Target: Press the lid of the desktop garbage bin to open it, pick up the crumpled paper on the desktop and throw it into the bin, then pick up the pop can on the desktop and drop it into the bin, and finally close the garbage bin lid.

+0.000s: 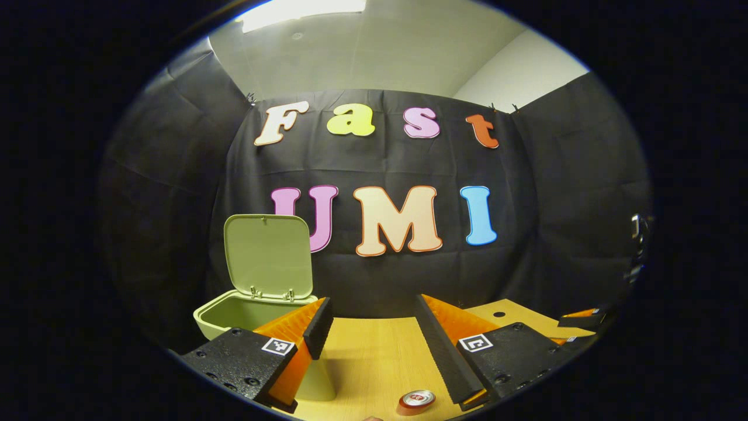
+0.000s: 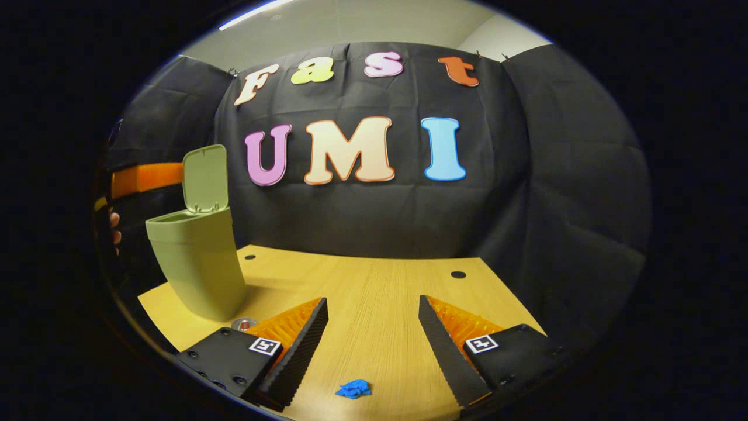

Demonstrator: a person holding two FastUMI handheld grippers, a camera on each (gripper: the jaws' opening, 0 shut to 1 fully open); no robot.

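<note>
Green plastic, one bin [image 2: 198, 263] stands on my wooden worktop [image 2: 374, 292], lid [image 2: 204, 178] raised upright. My left hand-held gripper [image 1: 371, 342] hovers level just right of the bin, fingers apart, one pop can [image 1: 416, 400] below. My right hand-held gripper [image 2: 373, 345], well right of the bin, spreads over one blue crumpled paper [image 2: 353, 389]

A wooden table [image 2: 374, 292] is carrying a green bin [image 2: 198, 269] far left, a can [image 1: 416, 400] and blue paper [image 2: 353, 389] near.

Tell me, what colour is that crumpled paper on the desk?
Blue; the crumpled paper shows best in the right gripper view.
</note>
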